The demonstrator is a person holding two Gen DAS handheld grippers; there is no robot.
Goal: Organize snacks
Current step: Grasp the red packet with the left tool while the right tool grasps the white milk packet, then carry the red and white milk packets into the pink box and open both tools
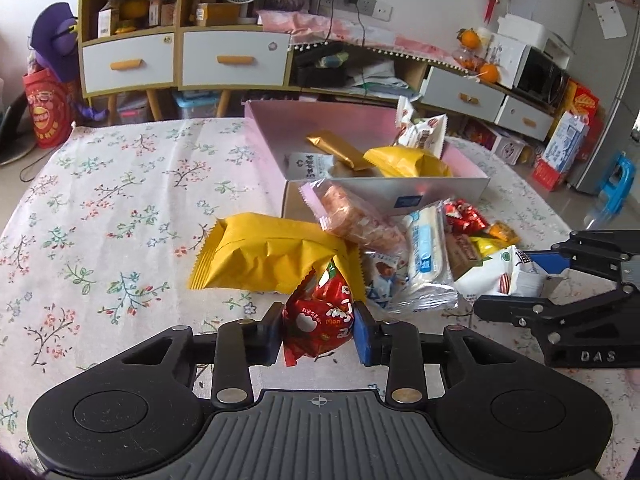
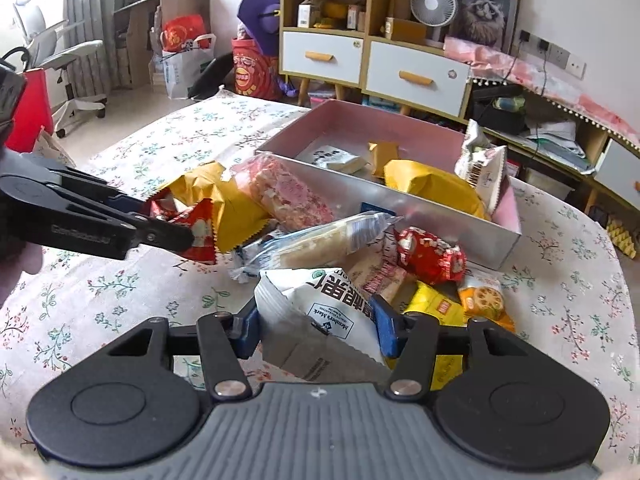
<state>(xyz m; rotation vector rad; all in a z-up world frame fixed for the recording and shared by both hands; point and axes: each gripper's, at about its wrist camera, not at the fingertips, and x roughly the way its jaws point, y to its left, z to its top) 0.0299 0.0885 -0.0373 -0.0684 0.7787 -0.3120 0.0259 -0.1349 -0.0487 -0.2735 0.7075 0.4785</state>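
Red snack packet pinched in left tongs

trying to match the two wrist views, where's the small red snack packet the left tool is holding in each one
Left wrist view: the small red snack packet sits bottom centre, pinched between the left tool's pads, before the yellow packet.
Right wrist view: it shows at centre left, behind the dark tip of the left tool.
Shared landmark: the pink box holding snacks.
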